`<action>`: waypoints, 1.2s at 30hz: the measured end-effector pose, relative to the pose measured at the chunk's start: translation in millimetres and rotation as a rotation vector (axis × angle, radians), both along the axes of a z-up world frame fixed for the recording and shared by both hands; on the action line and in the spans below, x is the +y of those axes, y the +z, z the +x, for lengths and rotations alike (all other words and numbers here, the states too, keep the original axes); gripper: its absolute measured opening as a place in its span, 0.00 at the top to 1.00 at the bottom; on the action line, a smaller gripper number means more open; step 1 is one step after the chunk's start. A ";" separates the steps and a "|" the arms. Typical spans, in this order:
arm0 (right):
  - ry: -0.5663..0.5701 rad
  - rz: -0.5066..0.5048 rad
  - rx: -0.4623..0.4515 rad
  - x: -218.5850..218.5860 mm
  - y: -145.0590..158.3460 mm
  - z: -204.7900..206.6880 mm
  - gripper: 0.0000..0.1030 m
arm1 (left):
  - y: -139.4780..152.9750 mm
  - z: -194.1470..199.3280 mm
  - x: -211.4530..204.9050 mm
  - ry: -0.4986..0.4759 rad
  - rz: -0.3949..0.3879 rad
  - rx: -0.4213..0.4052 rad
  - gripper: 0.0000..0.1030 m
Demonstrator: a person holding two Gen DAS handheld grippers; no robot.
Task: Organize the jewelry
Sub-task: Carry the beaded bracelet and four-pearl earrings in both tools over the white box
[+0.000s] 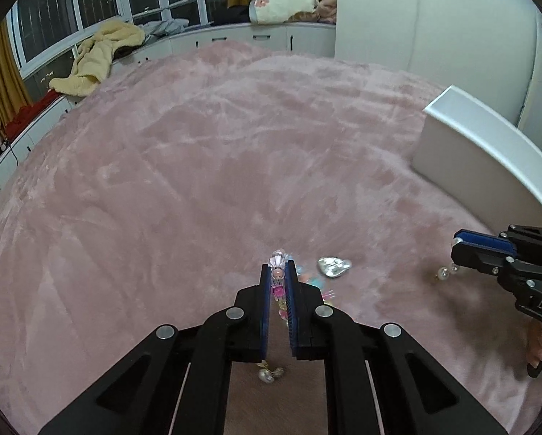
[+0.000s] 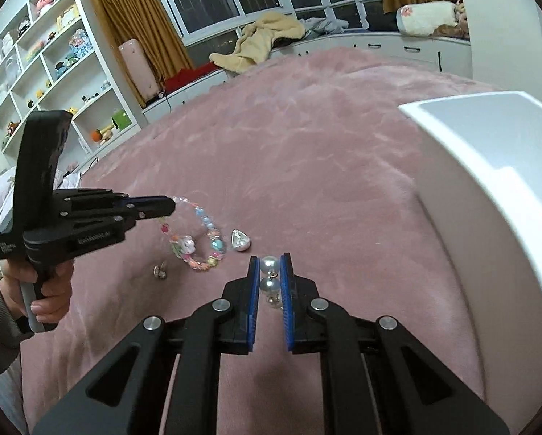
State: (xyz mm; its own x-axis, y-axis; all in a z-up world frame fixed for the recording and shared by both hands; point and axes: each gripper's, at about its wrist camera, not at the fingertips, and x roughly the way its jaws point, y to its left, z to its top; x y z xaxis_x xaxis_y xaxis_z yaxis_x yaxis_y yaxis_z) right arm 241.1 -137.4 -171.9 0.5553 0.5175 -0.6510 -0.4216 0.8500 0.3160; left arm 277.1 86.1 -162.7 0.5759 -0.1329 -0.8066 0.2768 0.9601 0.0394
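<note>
My left gripper (image 1: 279, 266) is shut on a colourful bead bracelet (image 2: 198, 235) and holds it so it hangs just above the pink blanket; its beads show between the fingers in the left wrist view (image 1: 277, 275). My right gripper (image 2: 271, 262) is shut on a pearl drop earring (image 2: 270, 273), whose pearls also hang below it in the left wrist view (image 1: 443, 272). A silver heart-shaped piece (image 1: 333, 265) lies on the blanket between the grippers, also in the right wrist view (image 2: 240, 240). A second pearl earring (image 1: 269, 374) lies under my left gripper.
A white open box (image 2: 488, 195) stands on the blanket at the right, close to my right gripper; it also shows in the left wrist view (image 1: 481, 152). The pink blanket (image 1: 198, 166) covers the bed. Shelves with toys (image 2: 53, 72) and windows are behind.
</note>
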 end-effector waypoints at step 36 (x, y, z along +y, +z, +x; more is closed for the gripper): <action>-0.175 -0.166 -0.087 -83.7 112.8 -50.5 0.89 | 125.1 -43.8 -90.5 -0.157 -0.029 -0.164 0.87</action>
State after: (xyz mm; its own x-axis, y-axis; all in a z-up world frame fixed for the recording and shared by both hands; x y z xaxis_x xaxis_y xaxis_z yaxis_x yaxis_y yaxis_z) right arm 190.6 -221.2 -59.1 0.6847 0.2986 -0.6648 -0.2829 0.9496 0.1352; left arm 233.3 -4.4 -37.6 0.6695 -0.2533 -0.6983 0.4155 0.9070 0.0693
